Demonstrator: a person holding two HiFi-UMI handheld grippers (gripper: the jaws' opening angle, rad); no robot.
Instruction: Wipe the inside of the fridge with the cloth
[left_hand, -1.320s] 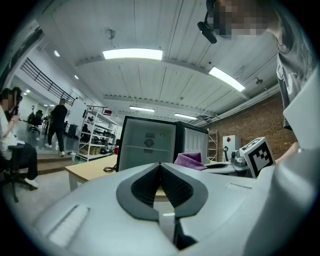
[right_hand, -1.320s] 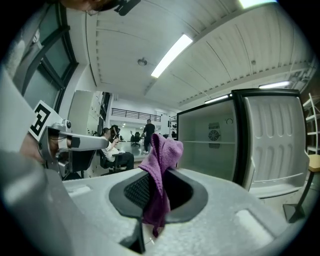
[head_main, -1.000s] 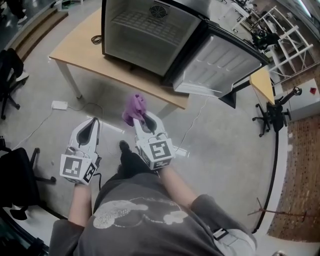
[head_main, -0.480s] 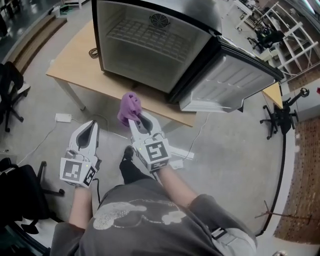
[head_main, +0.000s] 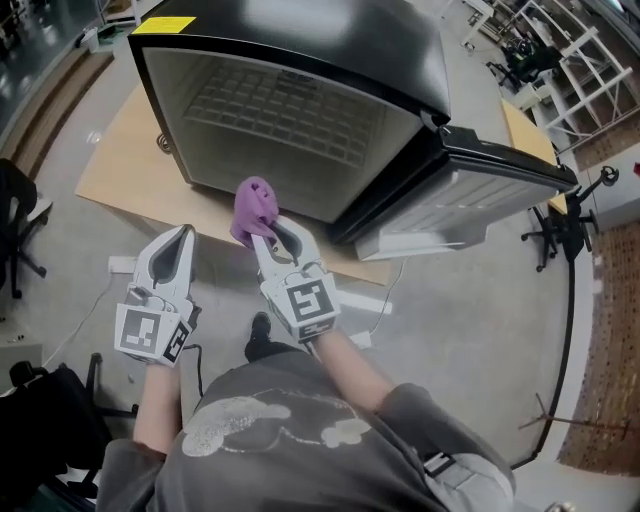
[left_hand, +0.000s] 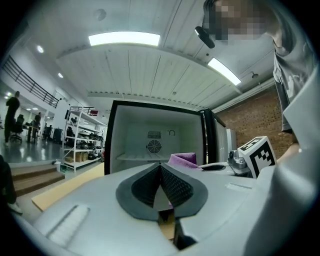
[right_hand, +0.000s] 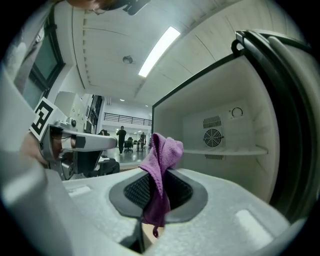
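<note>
Our right tool (head_main: 266, 232) is clamped on the purple cloth (head_main: 252, 204), held just before the open fridge (head_main: 300, 45) on the counter (head_main: 108, 172); soft, light and floppy, we judge it best pinched at its bunched middle, while our left tool (head_main: 184, 236) sits closed, empty.

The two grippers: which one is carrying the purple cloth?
The right gripper, the one nearer the open fridge door: its jaws are clamped on the purple cloth. The left gripper has its jaws shut together with nothing between them.
</note>
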